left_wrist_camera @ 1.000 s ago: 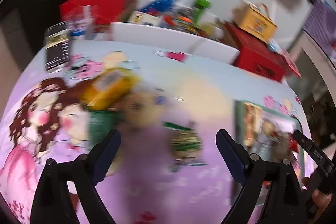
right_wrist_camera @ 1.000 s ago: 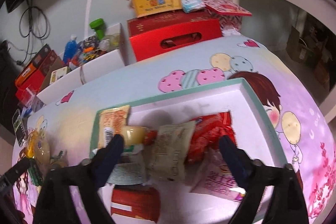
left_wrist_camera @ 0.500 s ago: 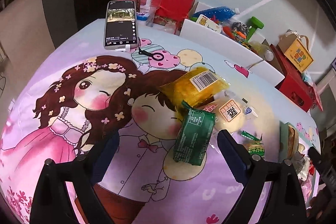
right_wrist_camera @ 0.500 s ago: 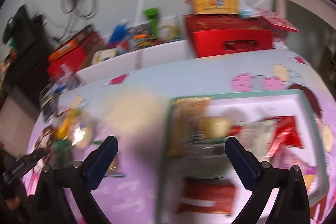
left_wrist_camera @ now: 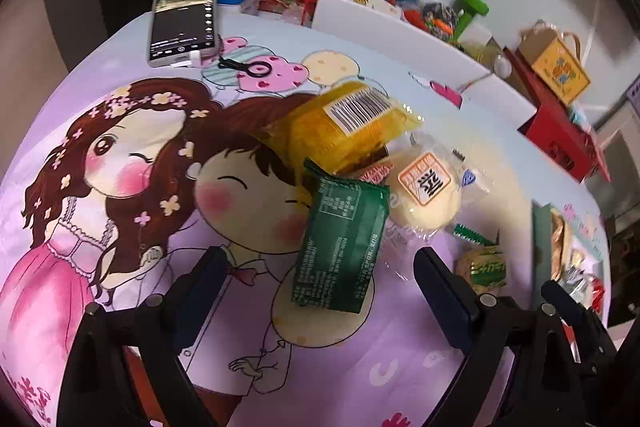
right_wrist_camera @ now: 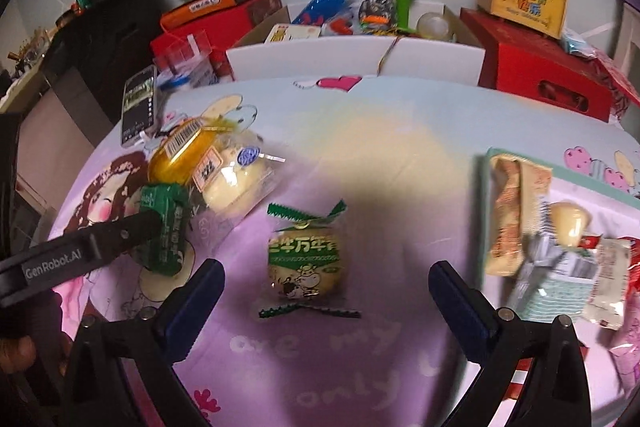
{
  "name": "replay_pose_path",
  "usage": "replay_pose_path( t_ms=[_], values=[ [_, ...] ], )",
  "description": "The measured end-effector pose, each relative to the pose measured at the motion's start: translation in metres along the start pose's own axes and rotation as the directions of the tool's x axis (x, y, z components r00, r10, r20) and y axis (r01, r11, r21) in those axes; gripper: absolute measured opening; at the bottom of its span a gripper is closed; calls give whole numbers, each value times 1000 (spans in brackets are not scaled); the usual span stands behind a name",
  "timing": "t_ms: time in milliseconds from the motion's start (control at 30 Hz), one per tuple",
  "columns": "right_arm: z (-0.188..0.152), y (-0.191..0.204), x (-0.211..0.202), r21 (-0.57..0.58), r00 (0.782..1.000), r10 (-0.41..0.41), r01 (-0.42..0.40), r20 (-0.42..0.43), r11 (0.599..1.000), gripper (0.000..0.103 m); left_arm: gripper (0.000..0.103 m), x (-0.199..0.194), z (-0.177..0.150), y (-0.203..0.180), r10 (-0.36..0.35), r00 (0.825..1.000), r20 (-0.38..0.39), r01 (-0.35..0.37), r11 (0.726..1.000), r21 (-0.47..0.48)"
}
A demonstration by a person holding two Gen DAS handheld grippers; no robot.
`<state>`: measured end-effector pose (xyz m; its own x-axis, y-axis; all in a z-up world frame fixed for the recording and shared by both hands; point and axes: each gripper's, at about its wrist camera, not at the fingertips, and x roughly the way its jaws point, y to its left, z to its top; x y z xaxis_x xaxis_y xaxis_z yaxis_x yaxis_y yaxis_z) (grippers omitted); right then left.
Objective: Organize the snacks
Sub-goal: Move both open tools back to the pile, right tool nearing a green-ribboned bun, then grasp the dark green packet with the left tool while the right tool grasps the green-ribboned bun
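A pile of snacks lies on the cartoon tablecloth: a green packet, a yellow packet and a clear-wrapped pale bun. A small green-and-cream wrapped snack lies alone. My left gripper is open, with the green packet just ahead between its fingers. My right gripper is open, with the small snack between its fingers. The teal-rimmed tray on the right holds several snacks.
A phone lies at the far left of the table. White boxes of items, red boxes and a yellow carton line the back edge. The left gripper's arm shows in the right wrist view.
My right gripper swung left from over the tray to the small wrapped snack. My left gripper moved closer to the green packet in the pile.
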<state>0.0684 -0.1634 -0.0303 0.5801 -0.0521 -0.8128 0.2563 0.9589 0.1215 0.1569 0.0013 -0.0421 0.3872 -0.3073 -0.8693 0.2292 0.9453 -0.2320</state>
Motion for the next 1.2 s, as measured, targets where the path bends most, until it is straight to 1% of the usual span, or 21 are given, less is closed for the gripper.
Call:
replay_pose_path(
  t_ms=[267,433,500,567,667,700,733,767,833,867,900,933,967,1067,1200],
  values=[
    [-4,2,19,-21,999,-32,31,-42,999,103,94,13,4,-4,-7,1000,-14,7,1000,2],
    [-5,5,27,-35,997,-47,45,-56,998,103,93,15,6,-1,-11,1000,-13,11,1000,-5],
    [-5,8,31,-40,997,-45,42,-58,998,101,91,17,6,-1,-6,1000,-20,6,1000,-2],
    [-6,10,33,-47,997,-48,45,-59,998,98,82,19,5,-2,-2,1000,-26,2,1000,1],
    [-7,12,35,-51,996,-60,57,-60,997,89,79,19,6,-2,3,1000,-25,-3,1000,5],
    [-7,12,35,-51,997,-60,57,-58,997,85,77,19,5,-2,3,1000,-25,-2,1000,6],
    [-6,13,34,-51,997,-61,58,-55,997,79,69,18,5,-2,3,1000,-23,-3,1000,6],
    [-6,12,33,-51,997,-62,59,-51,997,77,62,17,5,-1,6,1000,-23,-6,1000,5],
    [-5,12,32,-44,997,-53,51,-49,998,64,61,17,5,-2,3,1000,-25,-3,1000,8],
    [-5,12,31,-40,998,-47,45,-49,998,60,58,17,5,-3,3,1000,-27,-3,1000,10],
    [-5,12,31,-38,998,-44,42,-50,998,59,55,16,5,-4,0,1000,-27,1,1000,13],
    [-4,12,30,-38,998,-43,41,-51,998,58,49,16,4,-5,-8,1000,-27,8,1000,15],
    [-4,12,30,-37,998,-40,38,-50,999,57,45,15,4,-6,-13,1000,-27,14,1000,17],
    [-4,13,29,-37,998,-39,37,-50,999,55,44,12,2,-9,-2,1000,-24,3,1000,31],
    [-4,12,27,-33,998,-37,36,-49,999,54,43,9,0,-7,0,1000,-22,1,1000,27]
  ],
)
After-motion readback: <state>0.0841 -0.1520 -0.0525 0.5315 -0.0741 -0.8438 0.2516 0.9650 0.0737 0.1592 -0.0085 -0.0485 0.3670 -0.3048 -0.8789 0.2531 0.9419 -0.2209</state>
